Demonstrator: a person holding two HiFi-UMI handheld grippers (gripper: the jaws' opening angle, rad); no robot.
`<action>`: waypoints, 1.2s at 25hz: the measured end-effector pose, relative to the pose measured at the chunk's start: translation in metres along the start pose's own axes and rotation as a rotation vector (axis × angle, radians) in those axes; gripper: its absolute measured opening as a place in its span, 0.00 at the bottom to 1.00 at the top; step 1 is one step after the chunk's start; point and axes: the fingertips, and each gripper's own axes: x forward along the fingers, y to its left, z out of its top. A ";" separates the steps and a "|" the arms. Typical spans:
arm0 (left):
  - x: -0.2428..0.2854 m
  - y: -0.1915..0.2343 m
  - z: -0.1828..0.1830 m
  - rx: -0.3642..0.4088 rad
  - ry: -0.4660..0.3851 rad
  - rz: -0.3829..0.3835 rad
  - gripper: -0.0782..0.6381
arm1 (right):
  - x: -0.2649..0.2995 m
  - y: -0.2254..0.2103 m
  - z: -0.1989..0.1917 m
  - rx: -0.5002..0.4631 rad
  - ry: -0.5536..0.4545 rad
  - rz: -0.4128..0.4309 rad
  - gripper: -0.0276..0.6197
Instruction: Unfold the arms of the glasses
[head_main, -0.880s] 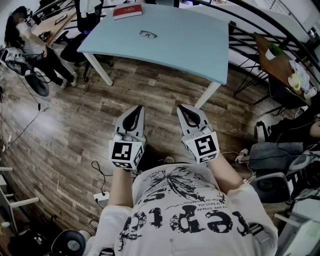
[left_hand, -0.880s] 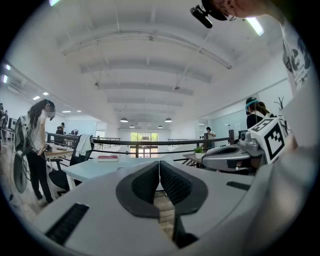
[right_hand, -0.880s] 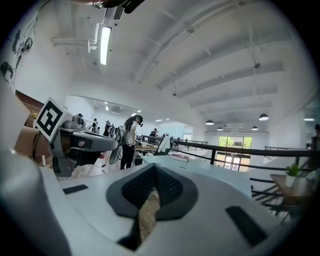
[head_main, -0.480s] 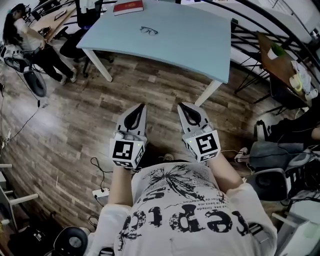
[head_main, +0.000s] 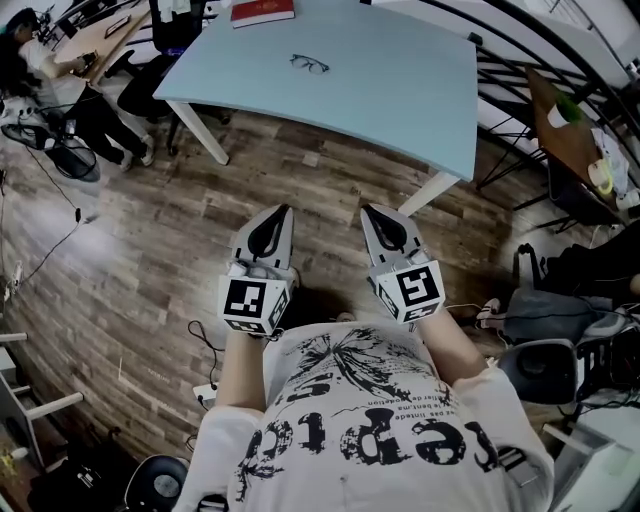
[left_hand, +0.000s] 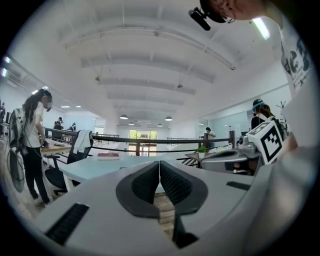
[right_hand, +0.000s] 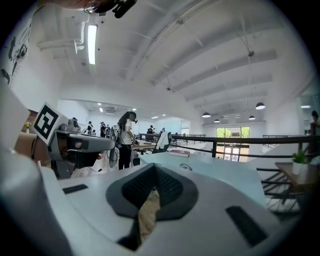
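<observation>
The glasses (head_main: 310, 64) lie with dark frames on the far part of the light blue table (head_main: 400, 90), well ahead of both grippers. In the right gripper view the glasses (right_hand: 185, 167) show small on the tabletop beyond the jaws. My left gripper (head_main: 283, 211) and right gripper (head_main: 371, 210) are held side by side over the wooden floor, short of the table. Both are shut with nothing between their pads, and the same shows for the left gripper (left_hand: 159, 163) and the right gripper (right_hand: 155, 166) in their own views.
A red book (head_main: 263, 11) lies at the table's far edge. A black railing (head_main: 560, 60) runs behind and to the right of the table. A person (head_main: 40, 60) stands by desks and chairs at the far left. Bags and cables (head_main: 560, 310) lie on the floor at right.
The table's near edge has come slightly closer in the head view. Both grippers keep their places side by side and stay shut.
</observation>
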 end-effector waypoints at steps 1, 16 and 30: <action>0.007 0.012 0.003 -0.001 -0.004 -0.005 0.14 | 0.014 -0.002 0.003 -0.002 0.003 -0.007 0.06; 0.110 0.224 0.033 0.003 0.030 -0.133 0.14 | 0.236 -0.011 0.045 0.041 0.049 -0.146 0.06; 0.245 0.298 0.025 0.014 0.043 -0.105 0.14 | 0.371 -0.118 0.039 0.010 0.083 -0.139 0.06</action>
